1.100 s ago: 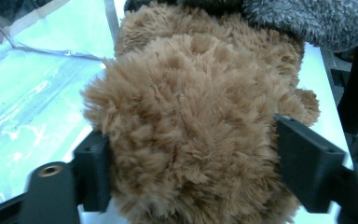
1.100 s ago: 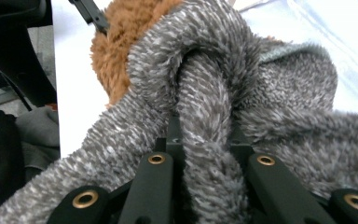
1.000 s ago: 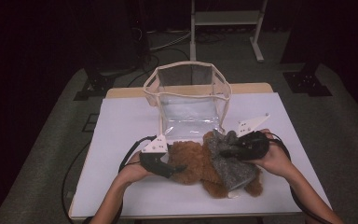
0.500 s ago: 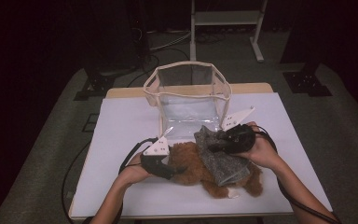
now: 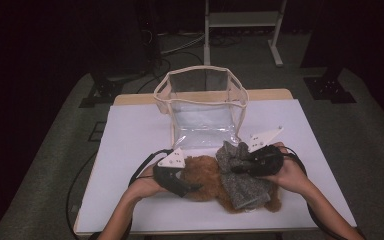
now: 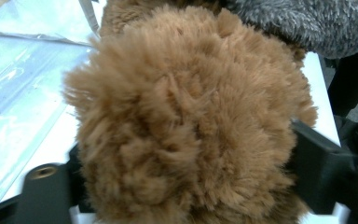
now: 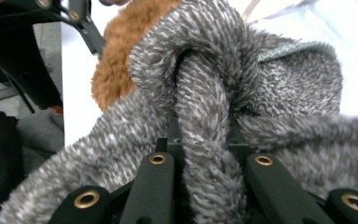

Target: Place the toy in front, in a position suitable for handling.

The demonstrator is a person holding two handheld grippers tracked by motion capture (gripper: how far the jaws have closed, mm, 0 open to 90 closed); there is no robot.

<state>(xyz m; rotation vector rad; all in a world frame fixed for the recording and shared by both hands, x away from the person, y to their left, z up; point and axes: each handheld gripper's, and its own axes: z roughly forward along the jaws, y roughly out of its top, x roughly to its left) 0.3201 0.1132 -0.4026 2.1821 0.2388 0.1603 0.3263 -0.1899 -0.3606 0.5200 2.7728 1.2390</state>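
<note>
The brown plush toy (image 5: 205,175) lies on the white counter (image 5: 130,135), just in front of the clear bag (image 5: 202,107); the bag stands upright with its mouth open at the top; the toy's long axis runs across the counter, parallel to the bag's front wall; a grey fuzzy garment (image 5: 240,177) is draped over the end of the toy away from the left tongs, likely being dressed on or pulled off, cannot tell which.

Left tongs (image 5: 192,189) sit at the toy's bare end, on the side away from the bag, pointing along the toy's length; in the left gripper view the brown fur (image 6: 186,121) bulges between the two black jaws; the jaws have just been opening, with the toy between them; whether the pads press on the fur is hidden by the fluff, so grip cannot be told.

Right tongs (image 5: 235,167) are at the garment end of the toy, closer to the bag than the left; in the right gripper view the jaws are pinched closed on a twisted fold of grey garment (image 7: 200,130); brown fur shows behind the fold.

Key relation: the toy lies lengthwise between the two tongs, garment on the right-hand half; the right hand is nearer the garment and nearer the bag, so it probably leads the pull along the toy's axis while the left steadies the body; risk is the fluffy body slipping from the loosened left jaws.
</note>
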